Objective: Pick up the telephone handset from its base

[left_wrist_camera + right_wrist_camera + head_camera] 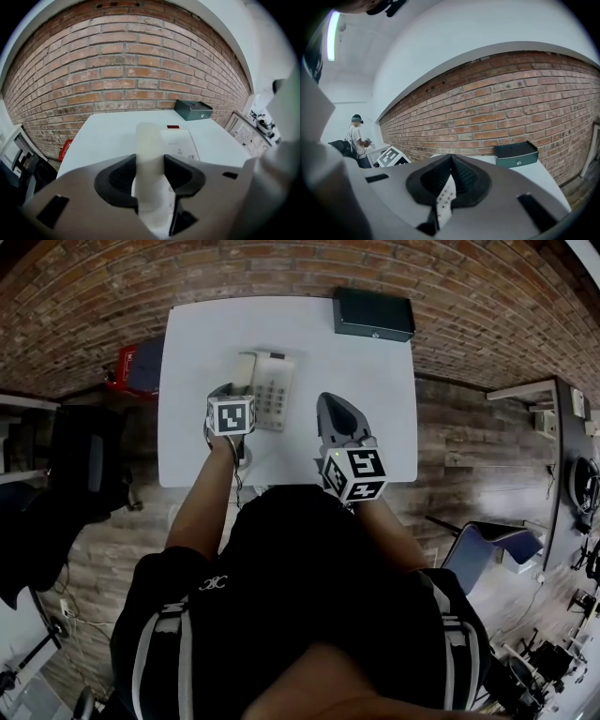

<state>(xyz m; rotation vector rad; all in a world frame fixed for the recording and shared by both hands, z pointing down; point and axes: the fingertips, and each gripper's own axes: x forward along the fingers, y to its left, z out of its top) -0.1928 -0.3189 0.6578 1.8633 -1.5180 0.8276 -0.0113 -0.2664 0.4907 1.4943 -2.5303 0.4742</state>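
The cream plastic telephone handset (246, 369) lies lengthwise along the left side of its cream push-button telephone base (274, 390), near the middle of the white rectangular worktop (366, 381). The left hand-held gripper (236, 390) reaches down onto the handset's near end. In the left gripper view, its dark pads (123, 174) lie against the two long sides of the handset (149, 140), so the hand-held gripper (150, 169) pinches it. The base (180, 145) shows just to the right of the handset. Whether the handset has come off the base cannot be told.

The right hand-held gripper (328, 405) hovers over the worktop to the right of the base, apart from it. In the right gripper view its jaws are pressed together at the tips with nothing held (449, 161). Below the tips, a strip of the base's keypad (446, 194) shows through the slit between them.

A dark green metal box (373, 313) sits at the far right corner of the worktop, against the red brick wall (122, 70). A red object (122, 367) lies on the floor to the left of the worktop.
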